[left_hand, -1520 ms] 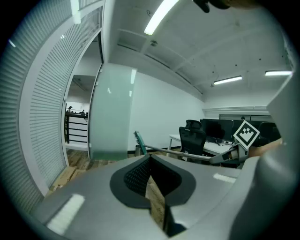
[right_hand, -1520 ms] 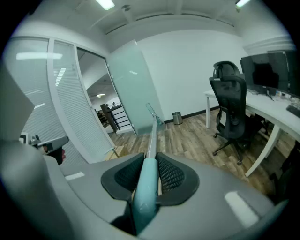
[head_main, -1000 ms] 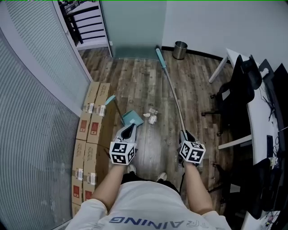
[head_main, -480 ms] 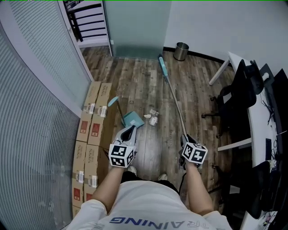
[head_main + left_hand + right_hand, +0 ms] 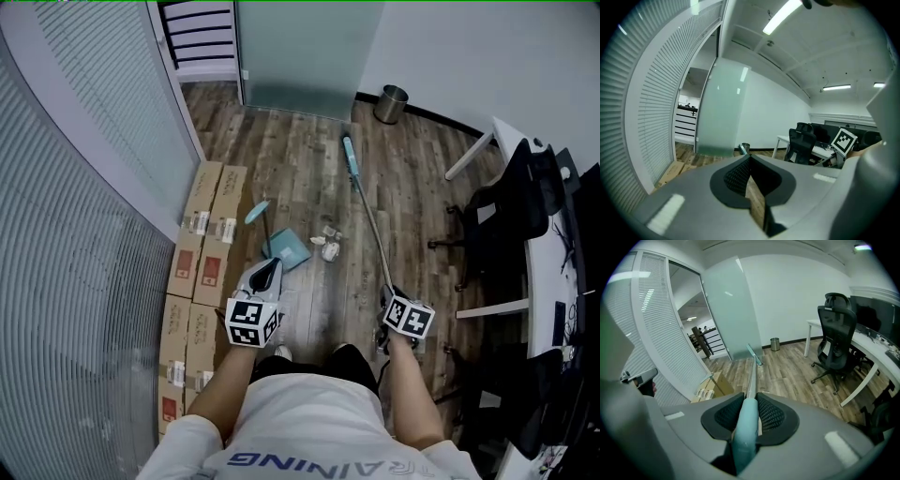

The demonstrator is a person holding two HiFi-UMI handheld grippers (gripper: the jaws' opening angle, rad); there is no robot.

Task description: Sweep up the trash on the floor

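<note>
R gripper (image 5: 388, 296) is clamped on the teal grip of the broom (image 5: 371, 223). The handle runs fwd from it to the broom head (image 5: 350, 155), which a sec ago sat at the foot of the glass door (image 5: 300, 52) and has now come back off it twd me. L gripper (image 5: 270, 265) is closed tight w/ nothing in it, and the dustpan (image 5: 286, 249) is just ahead of its tip, same as before. The trash (image 5: 329, 247) lies just right of the dustpan, ahead of both grippers, short of the broom head.

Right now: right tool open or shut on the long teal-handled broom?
Shut: the right tool has both black pads pressed on the long teal-handled broom, no gap.
</note>
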